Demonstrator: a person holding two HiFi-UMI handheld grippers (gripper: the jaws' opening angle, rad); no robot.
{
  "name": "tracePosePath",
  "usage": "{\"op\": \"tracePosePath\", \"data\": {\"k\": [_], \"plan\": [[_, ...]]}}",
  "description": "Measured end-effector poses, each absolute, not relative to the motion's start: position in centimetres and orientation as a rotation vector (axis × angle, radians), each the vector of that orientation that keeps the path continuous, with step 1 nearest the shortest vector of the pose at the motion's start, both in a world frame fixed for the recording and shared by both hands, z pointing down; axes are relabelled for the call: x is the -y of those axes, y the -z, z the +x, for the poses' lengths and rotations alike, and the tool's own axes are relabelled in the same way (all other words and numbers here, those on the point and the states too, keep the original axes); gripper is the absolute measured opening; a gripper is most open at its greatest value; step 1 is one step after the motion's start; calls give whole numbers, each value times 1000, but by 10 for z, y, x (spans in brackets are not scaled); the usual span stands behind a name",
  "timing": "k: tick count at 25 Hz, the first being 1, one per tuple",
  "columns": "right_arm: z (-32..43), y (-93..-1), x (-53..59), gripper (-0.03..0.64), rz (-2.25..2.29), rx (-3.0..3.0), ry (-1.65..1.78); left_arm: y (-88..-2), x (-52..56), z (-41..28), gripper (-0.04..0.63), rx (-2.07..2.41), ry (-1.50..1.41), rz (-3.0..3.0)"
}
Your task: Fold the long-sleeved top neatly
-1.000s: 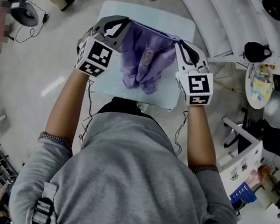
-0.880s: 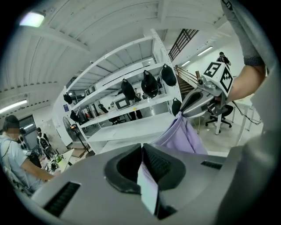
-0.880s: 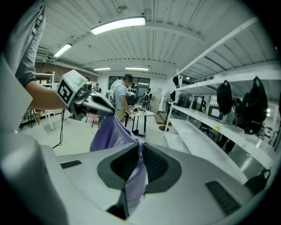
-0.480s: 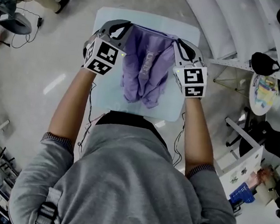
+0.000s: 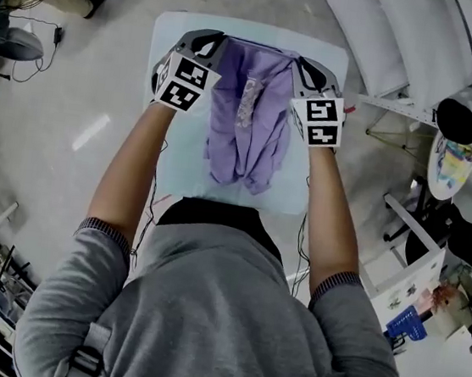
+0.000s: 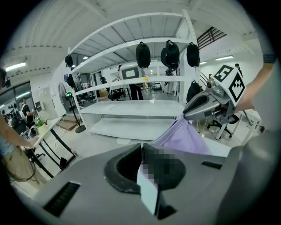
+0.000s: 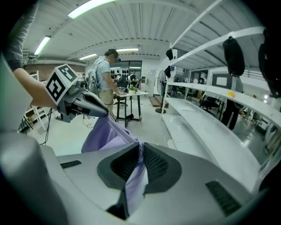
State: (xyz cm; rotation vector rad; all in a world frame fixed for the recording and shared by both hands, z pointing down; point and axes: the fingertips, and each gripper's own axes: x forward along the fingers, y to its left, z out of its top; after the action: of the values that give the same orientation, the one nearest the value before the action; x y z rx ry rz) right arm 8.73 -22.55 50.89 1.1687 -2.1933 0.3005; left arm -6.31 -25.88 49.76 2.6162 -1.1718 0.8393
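While the lilac long-sleeved top [image 5: 247, 133] hung limp over the pale surface [image 5: 164, 166], the left gripper [image 5: 222, 43] and right gripper [image 5: 299, 63] each had jaws clenched on an upper corner. Such soft, light cloth would likely sag, so its edges were probably best to grip.

Large open lab or workshop, pale polished floor [image 5: 57, 119], long white shelving racks [image 6: 140, 107] on the far side with black bags [image 6: 143, 54] hung from them, strip lights [image 7: 94, 5] on a ribbed ceiling, pedestal fan [image 6: 61, 93], black office chairs [image 5: 468, 246] at right, a person [image 7: 104, 74] at a far workbench [image 7: 129, 93].
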Motion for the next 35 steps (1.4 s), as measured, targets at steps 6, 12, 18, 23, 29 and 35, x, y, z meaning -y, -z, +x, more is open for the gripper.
{"op": "tracePosePath", "data": {"k": [6, 12, 18, 23, 29, 35], "plan": [[88, -549, 259, 46, 1174, 2147, -331, -536, 288, -65, 34, 1158, -818, 2538], [91, -576, 280, 105, 1196, 2101, -375, -553, 309, -72, 107, 1156, -742, 2465], [108, -573, 275, 175, 1241, 2074, -433, -556, 292, -83, 110, 1157, -727, 2422], [122, -574, 254, 183, 1262, 2054, -493, -573, 264, -94, 123, 1159, -759, 2359], [128, -594, 220, 195, 1268, 2013, -582, -590, 230, -93, 143, 1124, -752, 2279], [135, -610, 194, 281, 1333, 1953, -749, -611, 207, -91, 254, 1096, -772, 2149]]}}
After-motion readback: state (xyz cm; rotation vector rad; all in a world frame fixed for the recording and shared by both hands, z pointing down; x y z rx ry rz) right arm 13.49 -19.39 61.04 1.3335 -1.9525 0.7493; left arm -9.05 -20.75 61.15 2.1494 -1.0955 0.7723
